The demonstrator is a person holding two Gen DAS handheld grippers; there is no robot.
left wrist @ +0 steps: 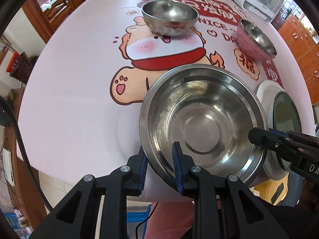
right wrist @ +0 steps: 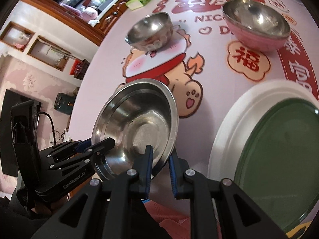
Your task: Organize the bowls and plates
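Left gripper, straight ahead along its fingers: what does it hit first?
The large steel bowl that the left gripper already pinches by the rim. Past the rim, its line likely meets the pink tablecloth; depth unclear.

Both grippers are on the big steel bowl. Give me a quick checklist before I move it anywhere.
1. Left gripper clamped on the big bowl's near rim, one pad inside, one outside: ok.
2. Right gripper clamped on the rim the same way: ok.
3. Big bowl empty, nothing to spill: ok.
4. Big bowl level: not ok, it looks tilted in the right wrist view.
5. Green plate seated on the white plate, a possible stacking spot: ok.
6. Small steel bowl and pink bowl standing apart farther back, out of the way: ok.
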